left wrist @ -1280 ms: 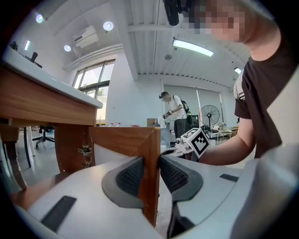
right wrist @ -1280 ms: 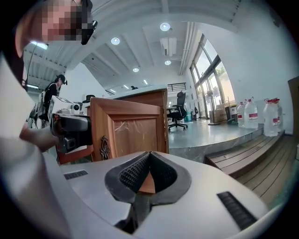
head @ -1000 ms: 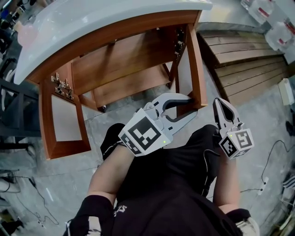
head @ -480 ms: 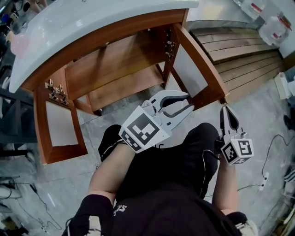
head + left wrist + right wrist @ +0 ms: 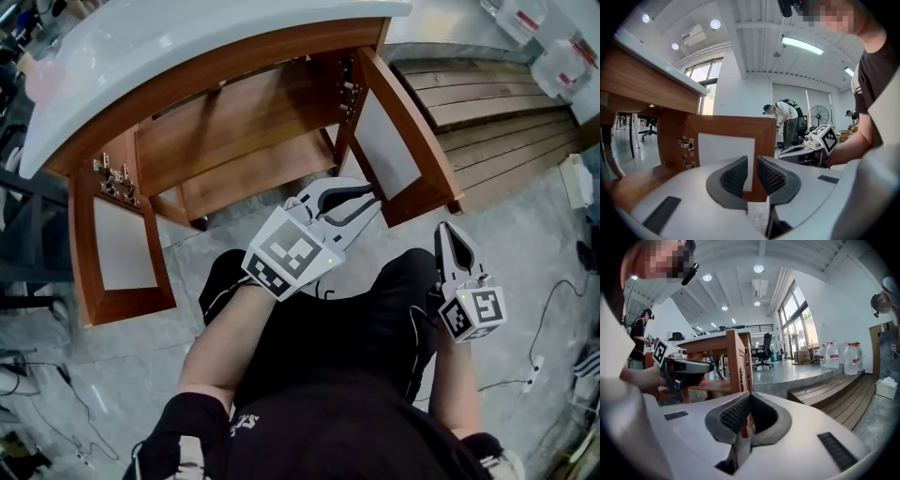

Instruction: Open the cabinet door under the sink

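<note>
Right cabinet door (image 5: 392, 141) swung wider; left hand-held gripper (image 5: 373, 195), empty, has been closing.

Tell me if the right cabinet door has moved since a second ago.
Yes. The right cabinet door has swung wider open, and its free edge now lies closer to the wooden steps.

At twelve o'clock the cabinet (image 5: 234, 141) stands wide open. We see a clear way in over its shelf (image 5: 253, 173), with the countertop (image 5: 187, 56) closing it off from above. The right door (image 5: 403, 150) juts out at one o'clock and the left door (image 5: 117, 248) at ten, so they wall the lane on both sides. Hinges (image 5: 117, 178) stick out by the left door. Wooden steps (image 5: 497, 103) block two o'clock. Bare floor (image 5: 192, 248) lies free between the doors and our knees.
</note>
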`<state>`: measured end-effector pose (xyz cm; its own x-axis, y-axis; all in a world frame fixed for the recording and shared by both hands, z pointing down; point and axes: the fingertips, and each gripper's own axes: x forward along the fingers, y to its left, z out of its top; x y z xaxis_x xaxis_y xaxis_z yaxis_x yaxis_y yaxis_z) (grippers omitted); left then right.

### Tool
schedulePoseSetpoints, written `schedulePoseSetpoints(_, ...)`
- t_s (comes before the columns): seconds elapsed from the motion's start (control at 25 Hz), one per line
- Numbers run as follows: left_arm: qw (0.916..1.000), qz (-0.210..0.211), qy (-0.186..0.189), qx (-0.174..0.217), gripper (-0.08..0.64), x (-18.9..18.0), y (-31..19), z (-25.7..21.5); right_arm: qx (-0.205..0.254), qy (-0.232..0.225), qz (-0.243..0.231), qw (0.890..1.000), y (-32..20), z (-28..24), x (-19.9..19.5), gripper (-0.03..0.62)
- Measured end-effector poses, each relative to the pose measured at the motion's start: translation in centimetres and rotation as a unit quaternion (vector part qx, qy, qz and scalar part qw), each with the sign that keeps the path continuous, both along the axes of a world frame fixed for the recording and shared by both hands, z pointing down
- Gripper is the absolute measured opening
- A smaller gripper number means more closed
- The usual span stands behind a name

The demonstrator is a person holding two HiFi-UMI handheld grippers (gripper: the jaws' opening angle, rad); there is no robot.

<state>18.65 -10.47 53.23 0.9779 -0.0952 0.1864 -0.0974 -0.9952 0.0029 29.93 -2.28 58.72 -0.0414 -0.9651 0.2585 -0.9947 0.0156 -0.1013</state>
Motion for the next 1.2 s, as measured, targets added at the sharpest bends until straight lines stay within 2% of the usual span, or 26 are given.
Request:
schedulePoseSetpoints(0.12, 0.9995, -0.026, -0.009, -0.014, 0.067, -0.7, -0.9, 1.0, -0.024, -0.011, -0.026, 0.999, 0.3, 1.8, -2.4, 0.015)
schedulePoseSetpoints(0.28, 0.9981, -0.057, -0.015, -0.019, 0.063, -2.3, -2.0, 1.3, -0.034, -0.015, -0.088, 0.995, -0.7, 2.9, -6.7, 0.015)
schedulePoseSetpoints(0.36, 0.9962, -0.081, -0.014, -0.029, 0.06, -3.5, -2.9, 0.6, -0.033, -0.007, -0.127, 0.991, -1.7, 1.9, -9.5, 0.015)
schedulePoseSetpoints(0.48, 0.9906, -0.116, -0.013, -0.072, 0.055, -5.8, -4.3, -0.3, -0.038, 0.014, -0.195, 0.98, -3.2, -0.2, -14.2, 0.015)
schedulePoseSetpoints(0.6, 0.9813, -0.151, -0.018, -0.118, 0.054, -7.9, -5.9, -2.4, -0.04, -0.003, -0.229, 0.973, -4.8, -4.4, -17.0, 0.015)
schedulePoseSetpoints(0.68, 0.9755, -0.176, -0.03, -0.128, 0.052, -9.5, -6.4, -4.3, -0.045, -0.018, -0.245, 0.968, -5.3, -7.6, -18.0, 0.015)
schedulePoseSetpoints(0.8, 0.9622, -0.223, -0.04, -0.15, 0.043, -12.6, -7.0, -7.4, -0.035, -0.024, -0.262, 0.964, -6.7, -13.5, -19.5, 0.015)
schedulePoseSetpoints(0.92, 0.936, -0.288, -0.033, -0.2, 0.031, -16.3, -7.9, -10.9, -0.024, -0.018, -0.298, 0.954, -8.8, -19.9, -21.8, 0.015)
schedulePoseSetpoints(1.0, 0.9216, -0.319, -0.042, -0.217, 0.028, -18.5, -7.8, -13.6, -0.027, -0.012, -0.327, 0.944, -9.3, -23.9, -23.7, 0.015)
schedulePoseSetpoints(1.08, 0.9129, -0.338, -0.049, -0.223, 0.028, -20.5, -7.5, -16.6, -0.034, -0.014, -0.351, 0.936, -9.8, -27.6, -25.5, 0.014)
schedulePoseSetpoints(1.2, 0.9048, -0.364, -0.053, -0.215, 0.025, -23.3, -7.0, -22.1, -0.062, -0.039, -0.378, 0.923, -9.8, -32.1, -27.5, 0.014)
